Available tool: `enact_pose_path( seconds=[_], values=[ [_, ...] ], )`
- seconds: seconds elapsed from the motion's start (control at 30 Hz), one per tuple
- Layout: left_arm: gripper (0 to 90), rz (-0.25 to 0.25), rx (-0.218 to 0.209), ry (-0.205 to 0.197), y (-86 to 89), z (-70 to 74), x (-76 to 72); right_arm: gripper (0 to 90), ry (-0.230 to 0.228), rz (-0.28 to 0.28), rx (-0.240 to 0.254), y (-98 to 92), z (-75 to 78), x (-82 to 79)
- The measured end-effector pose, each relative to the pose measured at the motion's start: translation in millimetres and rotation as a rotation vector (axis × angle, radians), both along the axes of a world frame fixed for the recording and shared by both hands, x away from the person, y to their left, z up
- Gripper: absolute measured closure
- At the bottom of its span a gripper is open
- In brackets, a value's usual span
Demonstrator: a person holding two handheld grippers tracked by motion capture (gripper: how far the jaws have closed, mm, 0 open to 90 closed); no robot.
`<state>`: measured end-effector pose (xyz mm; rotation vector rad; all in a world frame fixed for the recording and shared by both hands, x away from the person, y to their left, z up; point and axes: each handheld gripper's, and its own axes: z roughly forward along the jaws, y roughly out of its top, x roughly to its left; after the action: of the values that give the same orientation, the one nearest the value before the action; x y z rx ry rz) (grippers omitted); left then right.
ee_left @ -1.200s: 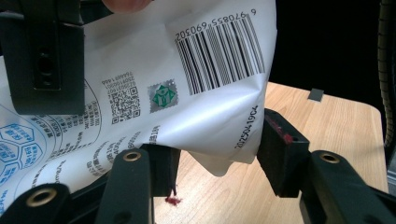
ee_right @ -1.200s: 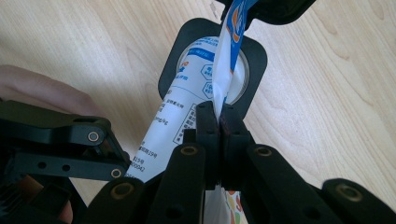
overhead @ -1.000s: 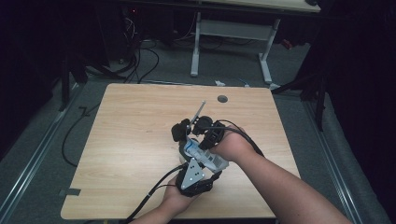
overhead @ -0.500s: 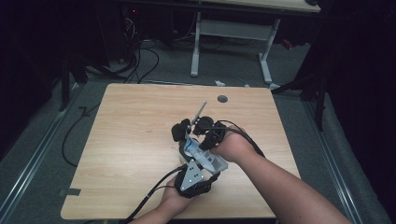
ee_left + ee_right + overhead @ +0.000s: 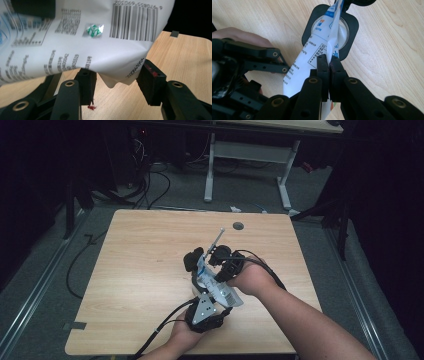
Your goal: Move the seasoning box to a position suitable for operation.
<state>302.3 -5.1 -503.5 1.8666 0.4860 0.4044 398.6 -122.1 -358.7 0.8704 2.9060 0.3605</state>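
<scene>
1. A white printed packet (image 5: 312,52), carrying a barcode and small text, is held above the wooden surface (image 5: 140,270) between the two tools.
2. The right tool (image 5: 329,65) has its jaws pressed together on a thin edge of the packet (the sheet runs up and away from the jaws toward a black square base with a round white centre (image 5: 352,25)).
3. The left tool (image 5: 113,83) has its jaws standing apart, with a crumpled lower corner of the packet (image 5: 110,62) hanging between them, touching neither that I can tell.
4. In the high view the left tool (image 5: 195,265) sits nearer the person, the right tool (image 5: 216,256) just beyond it, packet (image 5: 220,290) between.
5. A thin metal rod (image 5: 216,240) points away past the right tool.
6. A small red mark (image 5: 91,107) lies on the surface under the left tool.
</scene>
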Motion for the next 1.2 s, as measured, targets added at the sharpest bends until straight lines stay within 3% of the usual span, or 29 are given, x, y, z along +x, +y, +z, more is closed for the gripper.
enact_pose_path(
  seconds=[0.77, 0.97, 1.2],
  values=[
    [50.3, 0.014, 0.029, 0.058, 3.2, -12.4, 6.2, 88.9, 0.0, -0.029, 0.022, -13.9, 3.3, -8.4],
    [47.9, 0.024, 0.035, 0.055, 13.3, -11.7, 6.3, 88.9, 0.001, -0.041, 0.041, -17.7, 4.4, -9.6],
    [47.0, 0.022, 0.036, 0.078, 29.1, -13.9, 4.2, 88.7, -0.005, -0.041, 0.041, -22.4, 4.5, -8.9]
  ],
)
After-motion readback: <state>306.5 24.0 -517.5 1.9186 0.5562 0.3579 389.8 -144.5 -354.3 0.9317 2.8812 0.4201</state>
